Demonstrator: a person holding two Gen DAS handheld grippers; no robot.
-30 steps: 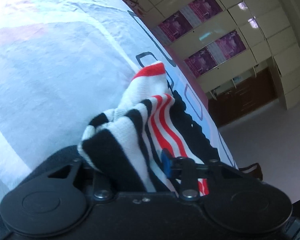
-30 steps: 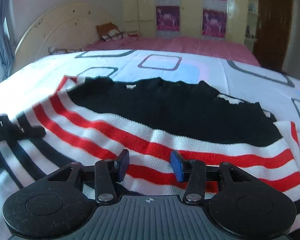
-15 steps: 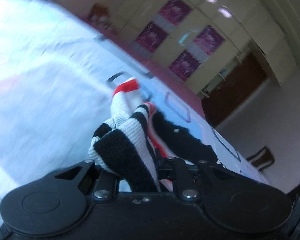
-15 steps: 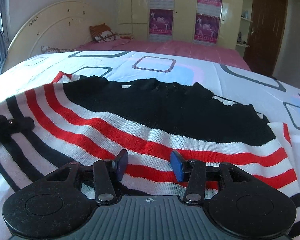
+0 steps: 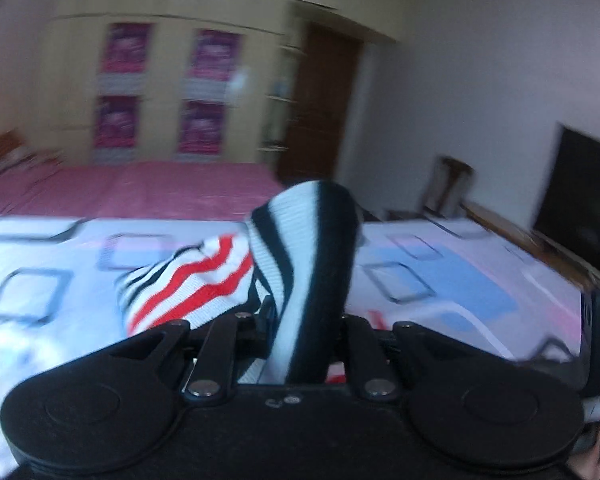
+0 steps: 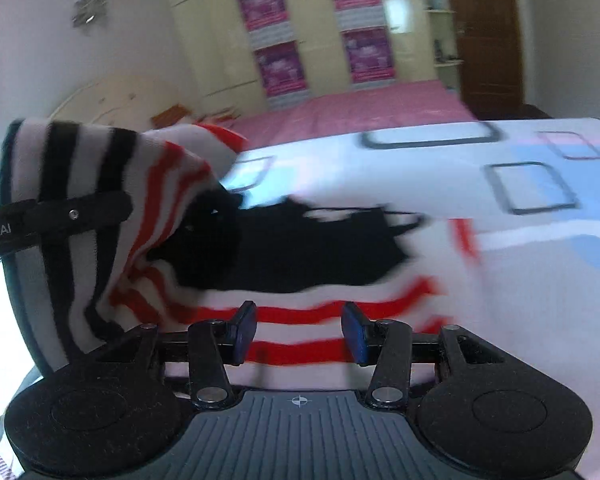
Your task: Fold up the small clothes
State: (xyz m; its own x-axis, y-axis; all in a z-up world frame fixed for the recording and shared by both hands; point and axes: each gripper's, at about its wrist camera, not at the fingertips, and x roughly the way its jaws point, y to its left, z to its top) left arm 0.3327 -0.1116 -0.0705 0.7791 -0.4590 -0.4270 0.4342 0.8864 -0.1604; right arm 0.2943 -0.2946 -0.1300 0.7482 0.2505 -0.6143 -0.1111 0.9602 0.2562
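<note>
While the left gripper (image 5: 304, 320) is clamped tight on a bunched sleeve end of the striped sweater (image 6: 300, 320), that end hangs lifted off the bedsheet (image 5: 440, 280) w/ the rest of the garment trailing flat on the bed. In the right wrist view the raised part shows at far left w/ the left tool's finger (image 6: 72, 216) across it; the black chest panel lies mid-frame, and the right gripper (image 6: 298, 330) sits released just over the red-striped hem, nothing pinched btwn its blue pads (image 6: 246, 330).

Risks, as I judge them: the knit is thick & stretchy, so the pinch could slip under the garment's weight, and w/ the hem unpinned the body may drag along instead of creasing, giving a skewed fold.

Hard to read: both views are motion-blurred; the left pads are buried under fabric; can't tell if the right pads touch the cloth; the sweater's right edge smears out.
</note>
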